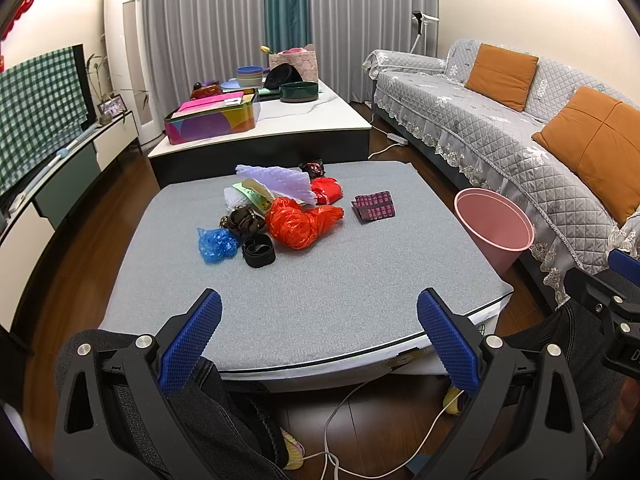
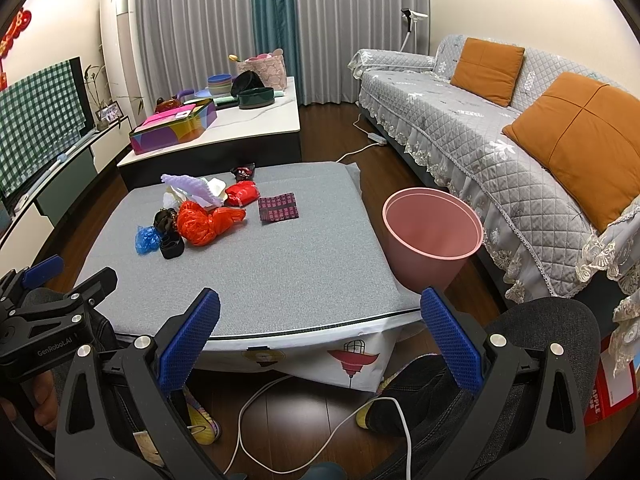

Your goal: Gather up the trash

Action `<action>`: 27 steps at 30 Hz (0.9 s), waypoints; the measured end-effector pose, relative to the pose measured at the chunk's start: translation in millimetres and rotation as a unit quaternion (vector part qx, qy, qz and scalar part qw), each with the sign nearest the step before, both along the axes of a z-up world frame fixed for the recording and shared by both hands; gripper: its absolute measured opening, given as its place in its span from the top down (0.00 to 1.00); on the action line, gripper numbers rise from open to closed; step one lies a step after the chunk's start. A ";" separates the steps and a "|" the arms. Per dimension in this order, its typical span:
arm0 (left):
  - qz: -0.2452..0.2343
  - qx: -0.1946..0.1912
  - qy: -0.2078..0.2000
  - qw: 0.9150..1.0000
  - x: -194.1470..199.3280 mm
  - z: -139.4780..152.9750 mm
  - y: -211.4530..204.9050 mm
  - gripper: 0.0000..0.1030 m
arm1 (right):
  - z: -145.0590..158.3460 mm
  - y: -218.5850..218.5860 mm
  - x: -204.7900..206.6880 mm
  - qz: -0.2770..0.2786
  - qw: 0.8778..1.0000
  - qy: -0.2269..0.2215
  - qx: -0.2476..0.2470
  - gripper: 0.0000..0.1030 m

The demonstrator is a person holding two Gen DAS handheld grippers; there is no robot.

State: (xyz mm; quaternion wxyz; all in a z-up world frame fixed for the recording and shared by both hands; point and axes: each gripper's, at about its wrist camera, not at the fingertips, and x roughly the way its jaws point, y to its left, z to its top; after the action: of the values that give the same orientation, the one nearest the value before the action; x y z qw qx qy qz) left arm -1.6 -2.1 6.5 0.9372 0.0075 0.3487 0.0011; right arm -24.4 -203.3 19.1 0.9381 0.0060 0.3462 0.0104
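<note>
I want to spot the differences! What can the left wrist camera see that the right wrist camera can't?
Only the left wrist view shows the green striped wrapper tucked in the pile. Only the right wrist view shows the red box on the floor by the sofa and the pictures on the table's skirt. Both show the orange bag, the pink bin and open fingers.

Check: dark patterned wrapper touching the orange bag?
Apart. Right wrist view shows grey mat between the patterned wrapper and the orange bag.
</note>
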 end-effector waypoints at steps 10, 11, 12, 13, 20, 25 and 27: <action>-0.002 -0.001 0.008 1.000 3.0 -3.1 -0.3 0.08 | -6.1 -0.8 3.7 0.002 1.000 0.003 0.000 0.05; -0.002 -0.003 0.012 1.000 5.4 -4.9 1.1 0.08 | -6.2 -0.2 5.9 0.003 1.000 0.004 0.000 0.05; -0.002 -0.006 0.019 1.000 8.4 -6.5 3.6 0.08 | -6.8 0.7 9.4 0.004 1.000 0.006 0.000 0.05; 0.000 -0.011 0.033 0.999 14.7 -9.4 9.5 0.08 | -7.4 2.0 14.9 0.008 1.000 0.007 0.000 0.05; 0.061 -0.025 0.081 0.994 47.8 -21.7 70.7 0.08 | -15.6 23.6 74.8 0.056 0.998 0.026 0.030 0.05; 0.121 -0.037 0.109 0.986 78.2 -31.5 114.9 0.08 | -42.6 49.9 149.3 0.077 0.995 0.052 0.031 0.05; 0.135 -0.037 0.119 0.983 91.2 -36.6 126.2 0.08 | -56.7 59.0 185.0 0.075 0.996 0.053 0.012 0.05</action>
State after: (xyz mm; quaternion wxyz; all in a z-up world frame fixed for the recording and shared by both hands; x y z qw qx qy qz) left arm 89.6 124.0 -30.0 0.8800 -0.0745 0.4550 0.1141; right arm 160.5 -144.2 -37.5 0.9147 -0.0080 0.3950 0.0847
